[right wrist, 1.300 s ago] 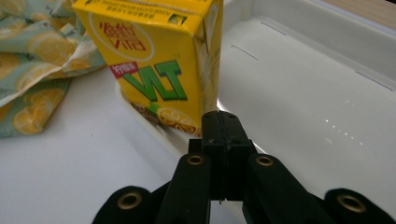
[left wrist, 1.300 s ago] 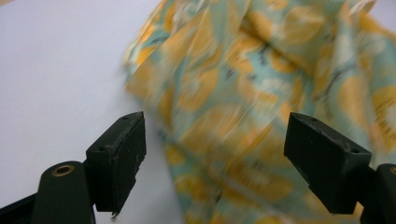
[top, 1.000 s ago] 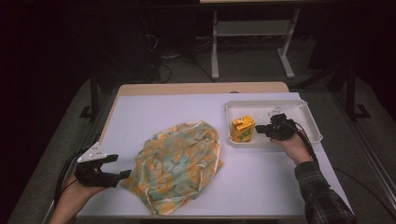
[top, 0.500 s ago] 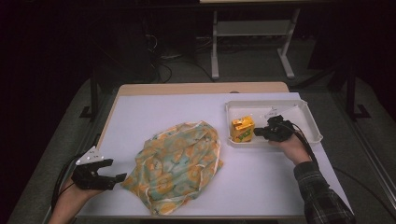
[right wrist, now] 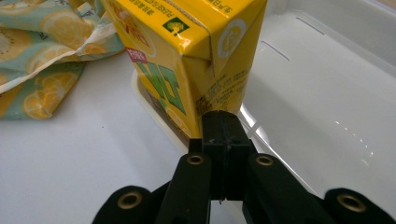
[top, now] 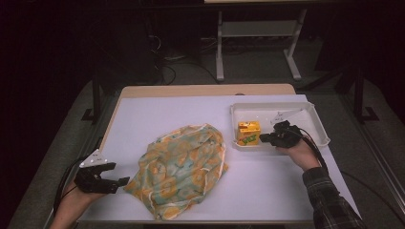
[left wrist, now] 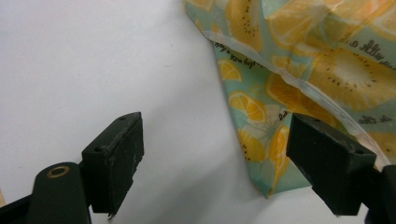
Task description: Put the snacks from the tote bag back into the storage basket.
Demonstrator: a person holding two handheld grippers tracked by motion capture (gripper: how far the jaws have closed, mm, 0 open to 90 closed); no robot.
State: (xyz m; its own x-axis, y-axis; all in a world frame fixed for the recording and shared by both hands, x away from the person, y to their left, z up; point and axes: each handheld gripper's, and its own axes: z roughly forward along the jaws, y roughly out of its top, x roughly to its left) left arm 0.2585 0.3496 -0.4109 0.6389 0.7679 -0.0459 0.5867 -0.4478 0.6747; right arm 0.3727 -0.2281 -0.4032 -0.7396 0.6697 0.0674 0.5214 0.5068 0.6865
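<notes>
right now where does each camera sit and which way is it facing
High view: fixed above the person's side, looking forward and down on the table; both forearms, left gripper and right gripper show.
Left gripper view: rides the left gripper, looking past its open jaws at the cloth.
Right gripper view: rides the right gripper, its shut jaws against the yellow carton in the white tray.
Shared: the cloth appears in all three views.

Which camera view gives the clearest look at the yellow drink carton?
The right gripper view: the yellow carton is close, its print readable, with the shut right tool at its corner. The high view shows it small, standing in the white tray.
</notes>
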